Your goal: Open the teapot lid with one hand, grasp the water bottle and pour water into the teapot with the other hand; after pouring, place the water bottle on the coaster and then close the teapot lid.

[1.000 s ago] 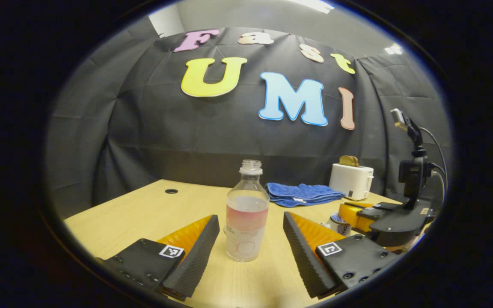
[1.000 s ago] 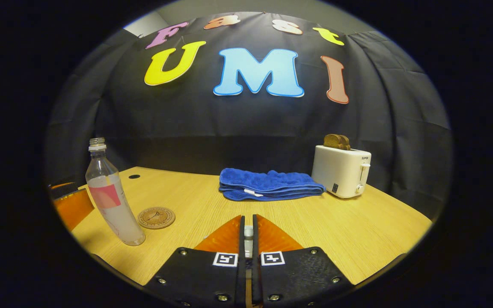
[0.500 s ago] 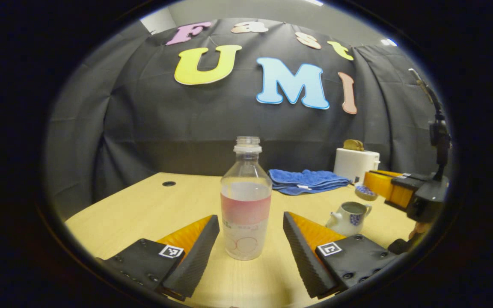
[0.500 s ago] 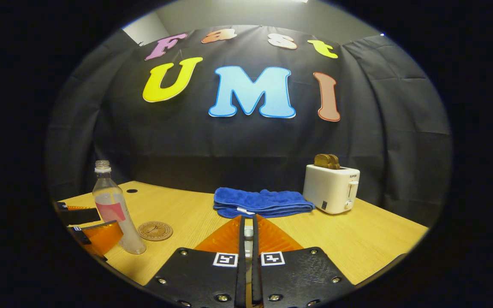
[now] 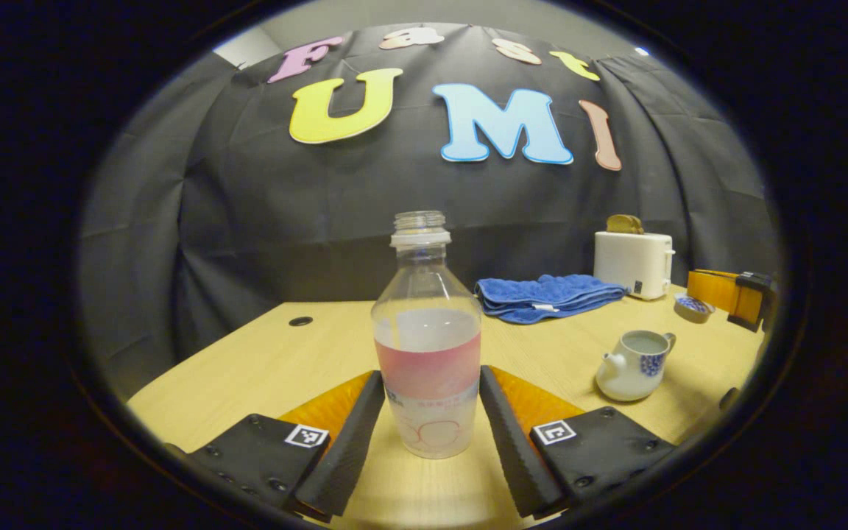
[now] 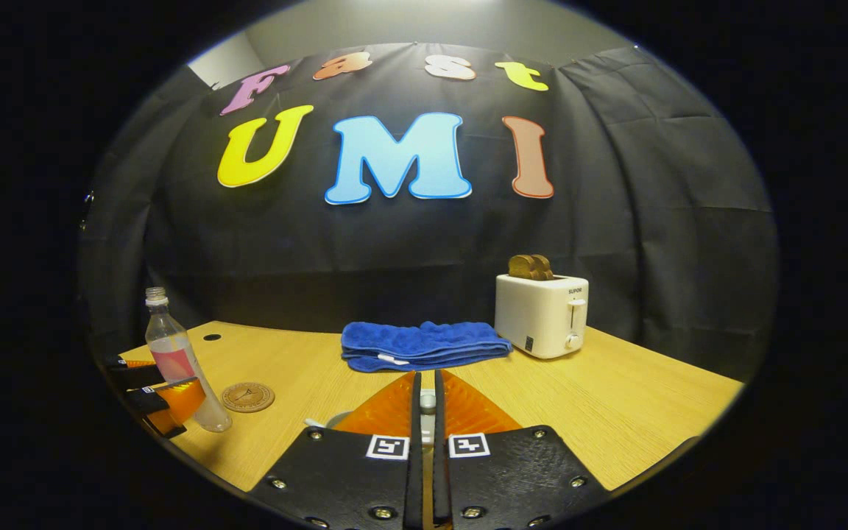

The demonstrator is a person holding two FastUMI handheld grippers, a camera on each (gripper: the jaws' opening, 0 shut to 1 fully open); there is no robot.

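Note:
A clear water bottle (image 5: pixel 428 346) with a pink label and no cap stands on the wooden table (image 5: pixel 262 368). My left gripper (image 5: pixel 429 372) is shut on the bottle, one finger pressing each side of the label. The white and blue teapot (image 5: pixel 634 364) sits open to the right. In the left gripper view the teapot lid (image 5: pixel 691 307) hangs behind the teapot, held by my right gripper (image 5: pixel 718 293). My right gripper (image 6: pixel 428 379) is shut on the lid's knob (image 6: pixel 428 400). The bottle (image 6: pixel 174 361), the left gripper (image 6: pixel 155 401) and a round brown coaster (image 6: pixel 247 397) show at the left.
A folded blue towel (image 6: pixel 424 346) lies at the back of the table, and beside it a white toaster (image 6: pixel 542 313) holds toast. A cable hole (image 5: pixel 300 321) sits at the far left of the tabletop. The black cloth wall runs behind the table.
My left fingers have closed in from wide open onto the bottle. The right gripper has carried the lid off the teapot, to the right and back.

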